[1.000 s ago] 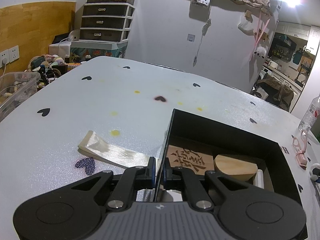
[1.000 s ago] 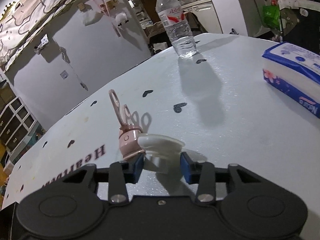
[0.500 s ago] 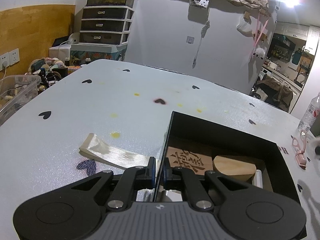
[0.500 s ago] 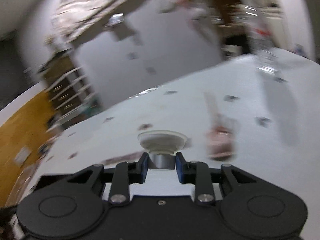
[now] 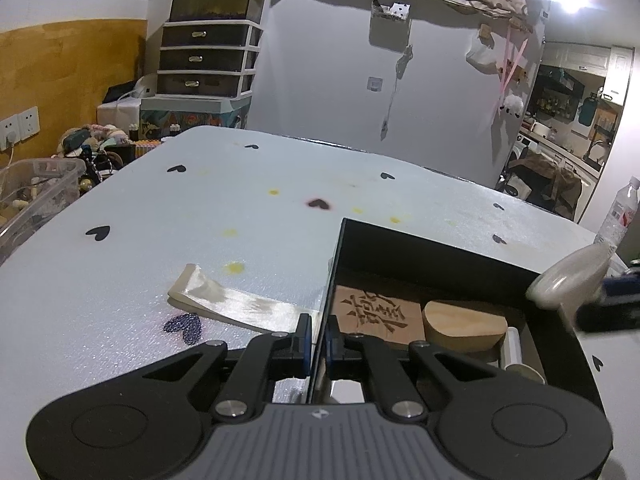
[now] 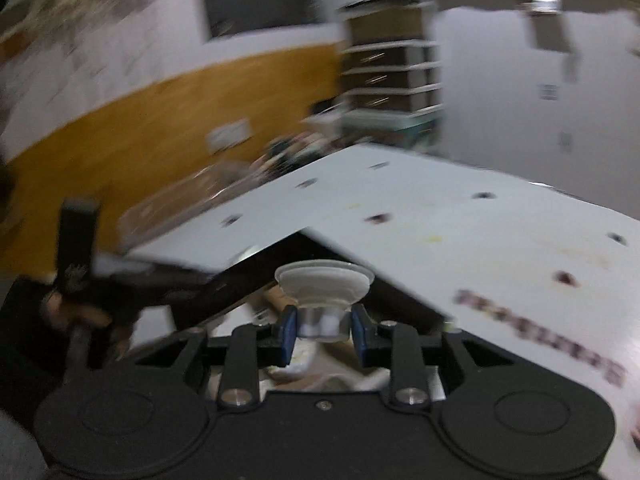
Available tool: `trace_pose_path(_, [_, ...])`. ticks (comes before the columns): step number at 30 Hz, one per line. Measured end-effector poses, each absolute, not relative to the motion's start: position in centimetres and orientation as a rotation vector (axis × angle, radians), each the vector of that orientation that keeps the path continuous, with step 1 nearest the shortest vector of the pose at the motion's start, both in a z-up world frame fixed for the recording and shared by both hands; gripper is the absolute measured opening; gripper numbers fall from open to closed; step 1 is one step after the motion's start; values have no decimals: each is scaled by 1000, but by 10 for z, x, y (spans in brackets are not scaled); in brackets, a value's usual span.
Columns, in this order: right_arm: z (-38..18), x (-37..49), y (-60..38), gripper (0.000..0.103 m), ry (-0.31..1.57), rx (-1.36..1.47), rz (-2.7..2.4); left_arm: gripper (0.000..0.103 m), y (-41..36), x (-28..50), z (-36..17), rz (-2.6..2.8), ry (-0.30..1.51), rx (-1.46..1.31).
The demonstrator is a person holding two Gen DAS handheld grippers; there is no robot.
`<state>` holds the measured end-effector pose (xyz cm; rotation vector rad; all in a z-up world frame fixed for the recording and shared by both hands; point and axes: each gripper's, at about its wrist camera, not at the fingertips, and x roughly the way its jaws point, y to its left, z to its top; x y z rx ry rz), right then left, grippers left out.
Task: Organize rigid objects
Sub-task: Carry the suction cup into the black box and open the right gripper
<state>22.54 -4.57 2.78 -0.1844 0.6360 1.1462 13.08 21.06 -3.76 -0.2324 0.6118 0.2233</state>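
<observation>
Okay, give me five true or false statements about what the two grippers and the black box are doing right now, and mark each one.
1. The left gripper is shut on the left wall of the black box. True.
2. The right gripper is empty. False: it is shut on a clear suction cup, its disc facing away from the camera.
3. The box already holds a carved wooden block and a rounded wooden piece. True.
4. The suction cup lies on the box floor. False: it is held in the air above the box's right side.
5. The cream ribbon lies inside the box. False: it lies on the table, left of the box.
</observation>
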Motion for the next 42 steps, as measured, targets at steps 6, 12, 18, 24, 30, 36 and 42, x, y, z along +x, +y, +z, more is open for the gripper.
trace_pose_path(6, [19,221,-1,29,699,-366,1326,6,208,126,-36,230,597,-220])
trace_pose_path(12, [10,223,26,29,766,-494,1442,6,205,126,-35,240,591,-212])
trace_pose_path(18, [2,227,36,34,850,-468,1485,6,205,126,-34,248,600,-215])
trace_pose_path(24, [3,229,27,34,860,-432,1486,7,206,128,-32,253,608,-227])
trace_pose_path(30, [2,229,20,36,864,-426,1474,7,208,128,-32,257,614,-239])
trace_pose_path(36, [4,228,16,44,856,-417,1453,7,208,129,-32,259,622,-238])
trace_pose_path(42, [12,228,9,63,827,-391,1433,7,207,130,-31,262,628,-237])
